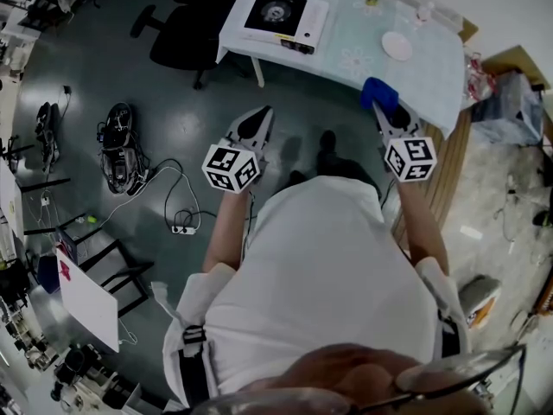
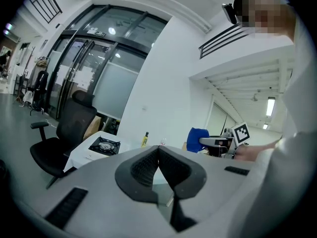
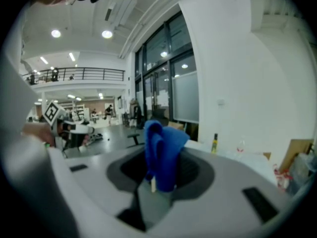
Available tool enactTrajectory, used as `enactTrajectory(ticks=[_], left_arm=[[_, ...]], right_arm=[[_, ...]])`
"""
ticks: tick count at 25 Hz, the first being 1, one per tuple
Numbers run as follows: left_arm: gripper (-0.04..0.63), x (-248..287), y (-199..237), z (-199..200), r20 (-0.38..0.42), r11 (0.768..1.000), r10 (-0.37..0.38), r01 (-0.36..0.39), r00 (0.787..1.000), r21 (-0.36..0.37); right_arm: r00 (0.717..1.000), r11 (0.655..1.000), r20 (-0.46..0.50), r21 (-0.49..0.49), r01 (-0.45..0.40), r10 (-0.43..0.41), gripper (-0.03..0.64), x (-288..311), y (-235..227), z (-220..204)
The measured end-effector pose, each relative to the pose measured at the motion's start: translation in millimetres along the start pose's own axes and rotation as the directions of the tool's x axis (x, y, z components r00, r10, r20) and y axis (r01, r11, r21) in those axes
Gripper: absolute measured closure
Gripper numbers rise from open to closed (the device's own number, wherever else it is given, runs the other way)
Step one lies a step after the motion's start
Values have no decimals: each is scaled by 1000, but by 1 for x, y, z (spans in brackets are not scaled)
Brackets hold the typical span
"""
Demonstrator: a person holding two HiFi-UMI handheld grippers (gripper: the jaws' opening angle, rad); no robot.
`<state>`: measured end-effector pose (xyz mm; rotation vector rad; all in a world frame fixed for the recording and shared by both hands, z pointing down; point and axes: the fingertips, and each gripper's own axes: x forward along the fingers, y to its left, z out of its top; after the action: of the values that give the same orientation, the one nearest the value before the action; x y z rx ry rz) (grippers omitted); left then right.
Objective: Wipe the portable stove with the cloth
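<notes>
Clamps a bunched blue cloth (image 3: pixel 161 150) in the right gripper (image 1: pixel 387 115), raised short of the white table (image 1: pixel 415 76); holds the left gripper (image 2: pixel 158 150) empty, jaws seemingly pressed together. Looks like the approach, wiping not begun; calls next for a reach to the portable stove (image 1: pixel 278 12) at the table's left end; grey floor (image 1: pixel 112 59), black chair (image 1: pixel 181 33) beside the table.

Your blue cloth (image 1: pixel 378 93) is bunched upright, pinched in your right gripper (image 1: pixel 386 113) over the table's (image 1: pixel 363 54) near edge, while the black-topped, white-sided portable stove (image 1: pixel 276 12) sits flat at the table's left end, well apart.
</notes>
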<state>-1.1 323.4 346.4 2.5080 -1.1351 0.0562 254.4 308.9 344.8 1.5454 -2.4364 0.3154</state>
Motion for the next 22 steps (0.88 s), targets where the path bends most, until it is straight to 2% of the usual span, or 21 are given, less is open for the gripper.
enactTrajectory(ticks=[8, 22], left_arm=[[563, 23, 14, 4, -2, 999, 29, -29, 1000, -16], [563, 116, 52, 29, -23, 997, 77, -77, 997, -31]], right_arm=[[999, 999, -17, -19, -37, 37, 476, 34, -14, 0], [992, 993, -57, -24, -117, 116, 476, 126, -76, 15]])
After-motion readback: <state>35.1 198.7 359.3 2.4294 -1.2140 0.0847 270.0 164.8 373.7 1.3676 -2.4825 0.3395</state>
